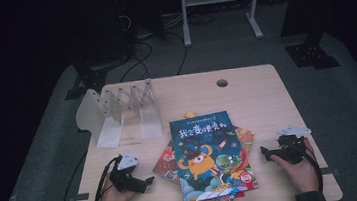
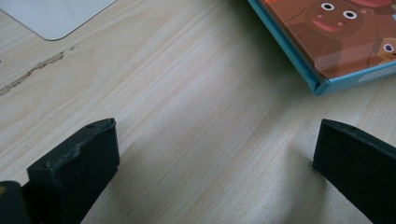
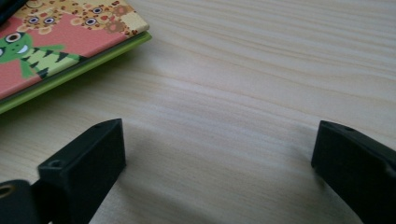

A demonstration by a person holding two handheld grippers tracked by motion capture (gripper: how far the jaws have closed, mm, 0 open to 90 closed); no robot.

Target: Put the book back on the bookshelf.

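A small stack of picture books (image 1: 207, 157) lies in the middle front of the wooden table (image 1: 256, 97); the top one is blue with a cartoon monster. My left gripper (image 1: 147, 180) rests on the table just left of the stack, open, with only bare wood between its jaws. In the left gripper view a blue-edged book corner (image 2: 327, 70) lies ahead to the right. My right gripper (image 1: 264, 153) rests just right of the stack, also open on bare wood. The right gripper view has a green-edged book corner (image 3: 70, 51) at upper left.
A white folding bookstand (image 1: 122, 111) with several zigzag dividers stands at the table's back left. A round cable hole (image 1: 222, 83) sits near the far edge. A white flat base corner (image 2: 56, 18) lies ahead of the left gripper. Metal frame legs (image 1: 219, 5) stand beyond the table.
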